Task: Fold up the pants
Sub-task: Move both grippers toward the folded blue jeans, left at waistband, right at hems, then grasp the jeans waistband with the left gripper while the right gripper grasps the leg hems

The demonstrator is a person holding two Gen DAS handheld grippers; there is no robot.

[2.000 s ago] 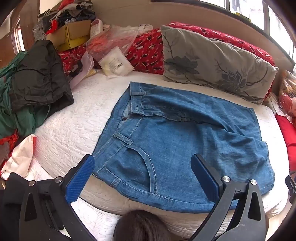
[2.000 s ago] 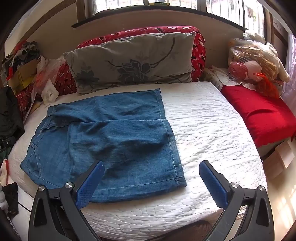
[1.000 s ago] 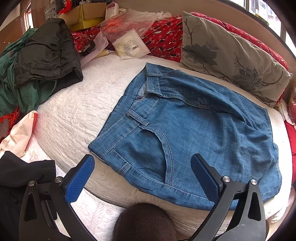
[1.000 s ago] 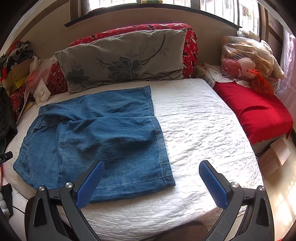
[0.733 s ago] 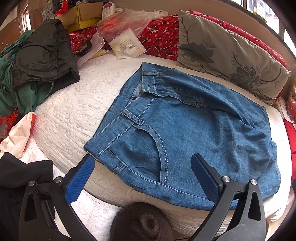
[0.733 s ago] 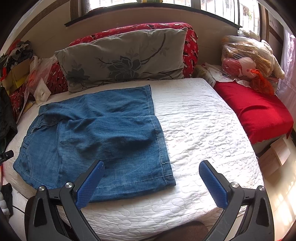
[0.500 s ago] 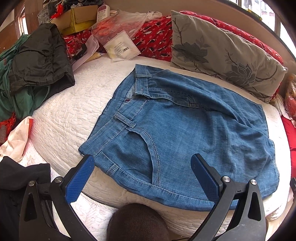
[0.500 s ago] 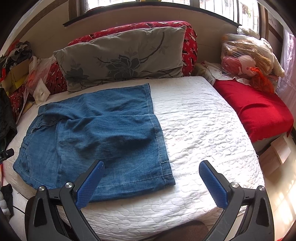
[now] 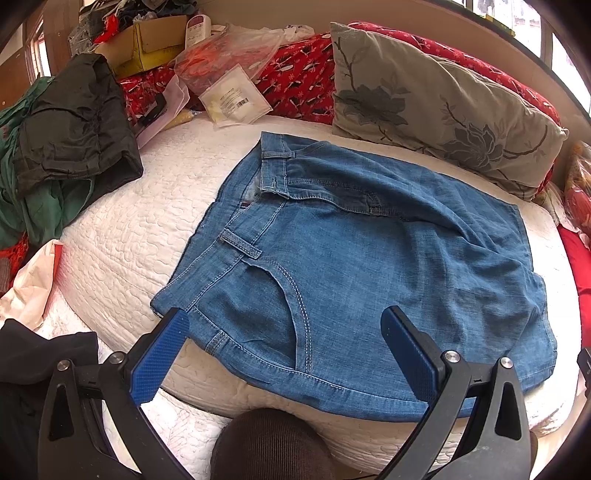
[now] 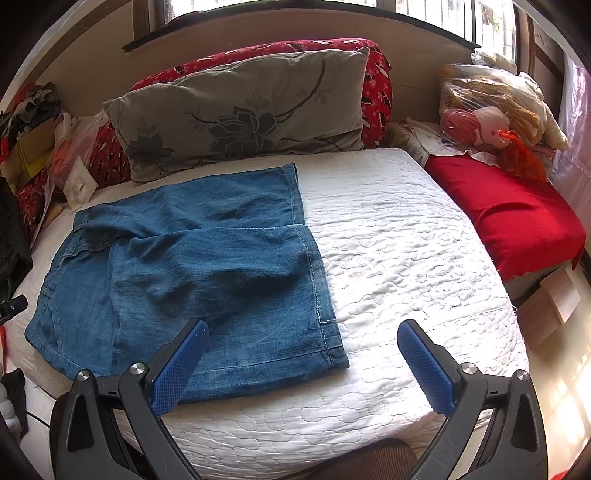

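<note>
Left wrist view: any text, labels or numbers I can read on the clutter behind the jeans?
White flat packet with a barcode label: print too small to read.
White bottle with a dark red label: blurred, unreadable.
Yellow cardboard box: no lettering visible.
Blue denim jeans: no readable tag.

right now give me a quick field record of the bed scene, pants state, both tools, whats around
pants: blue denim pants lying flat on the white quilted bed, already folded once so the hems sit short of the bed's right end
left tool: left tool open, holding nothing, over the waistband corner
right tool: right tool open, holding nothing, over the hem corner
behind: grey floral pillow
left side: dark clothes pile
</note>
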